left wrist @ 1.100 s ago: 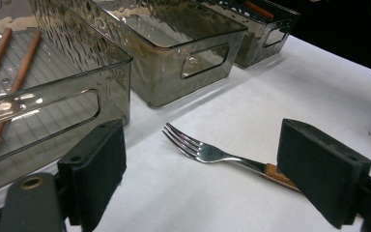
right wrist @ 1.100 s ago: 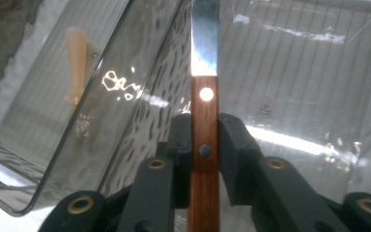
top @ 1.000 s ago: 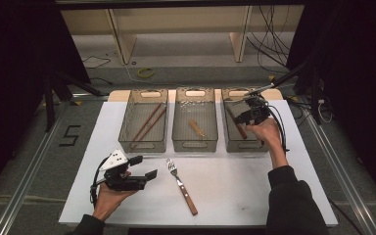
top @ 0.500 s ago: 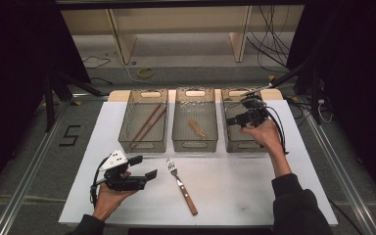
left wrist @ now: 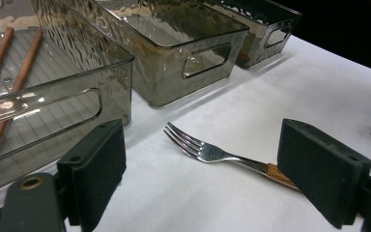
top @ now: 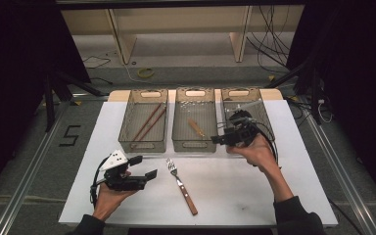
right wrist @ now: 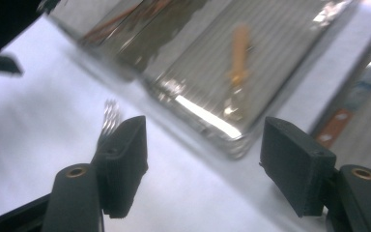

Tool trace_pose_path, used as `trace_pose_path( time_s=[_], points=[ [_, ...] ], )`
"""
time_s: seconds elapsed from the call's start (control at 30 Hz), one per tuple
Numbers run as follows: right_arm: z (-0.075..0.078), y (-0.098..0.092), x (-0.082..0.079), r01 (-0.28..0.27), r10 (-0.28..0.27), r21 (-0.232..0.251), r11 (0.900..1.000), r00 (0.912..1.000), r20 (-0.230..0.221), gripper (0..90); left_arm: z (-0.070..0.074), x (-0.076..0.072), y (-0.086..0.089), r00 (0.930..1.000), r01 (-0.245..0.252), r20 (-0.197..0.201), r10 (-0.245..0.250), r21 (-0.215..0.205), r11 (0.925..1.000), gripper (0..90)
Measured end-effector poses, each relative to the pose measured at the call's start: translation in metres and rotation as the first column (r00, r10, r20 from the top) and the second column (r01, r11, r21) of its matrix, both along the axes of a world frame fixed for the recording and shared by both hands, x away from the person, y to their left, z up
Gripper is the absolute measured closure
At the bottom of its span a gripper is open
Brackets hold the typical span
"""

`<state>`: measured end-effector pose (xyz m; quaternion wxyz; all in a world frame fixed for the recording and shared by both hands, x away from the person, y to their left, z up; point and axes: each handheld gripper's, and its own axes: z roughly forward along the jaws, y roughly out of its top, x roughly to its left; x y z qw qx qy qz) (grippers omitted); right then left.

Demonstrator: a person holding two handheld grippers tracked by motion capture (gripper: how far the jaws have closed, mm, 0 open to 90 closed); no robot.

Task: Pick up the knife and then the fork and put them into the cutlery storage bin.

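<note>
Sorting appears partly complete: two brown wooden chopsticks (top: 148, 122) lie in the left smoked-plastic bin (top: 144, 145), and one wooden-handled utensil (top: 196, 128) in the middle bin (top: 194, 146). The steel fork with a wooden handle (top: 181, 185) remains on the white tabletop (top: 245, 191), unplaced. Left gripper (top: 144, 168): jaws wide apart, empty, just beside the fork. Right gripper (top: 217, 140): released, holding nothing, above the right bin (top: 262, 105).

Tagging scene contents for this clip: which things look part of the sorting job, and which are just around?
Likely the job:
fork on the white mat
three bins
chopsticks in the left bin
wooden-handled utensil in the middle bin
left gripper, right gripper, both open

Just around:
cables
yellow ring
</note>
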<state>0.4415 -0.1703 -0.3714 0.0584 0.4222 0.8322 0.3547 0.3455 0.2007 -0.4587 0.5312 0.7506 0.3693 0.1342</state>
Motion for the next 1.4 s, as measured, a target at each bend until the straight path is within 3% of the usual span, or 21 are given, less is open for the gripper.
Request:
trace_pose_path(
  time_s=[0.17, 0.43, 0.8, 1.2, 1.4],
  points=[
    [-0.011, 0.019, -0.021, -0.061, 0.061, -0.034, 0.998, 0.9981, -0.004, 34.3, 0.0, 0.0, 0.0, 1.0, 0.0, 0.002, 0.0, 0.001, 1.0, 16.9],
    [-0.023, 0.044, -0.042, -0.132, 0.131, -0.084, 0.988, 0.9911, -0.025, 34.5, 0.0, 0.0, 0.0, 1.0, -0.004, 0.002, 0.004, -0.007, 1.0, 16.8],
    [-0.039, 0.066, -0.054, -0.19, 0.185, -0.119, 0.975, 0.9813, -0.054, 34.0, 0.0, 0.0, 0.0, 1.0, -0.006, 0.001, 0.006, -0.011, 0.9999, 16.8],
    [-0.056, 0.089, -0.065, -0.269, 0.256, -0.183, 0.946, 0.9624, -0.091, 35.3, 0.0, 0.0, 0.0, 1.0, -0.007, 0.001, 0.007, -0.01, 0.9999, 16.8],
    [-0.064, 0.096, -0.068, -0.296, 0.279, -0.189, 0.936, 0.9536, -0.115, 37.4, 0.0, 0.0, 0.001, 1.0, -0.008, 0.002, 0.008, -0.01, 0.9999, 16.8]
  ],
)
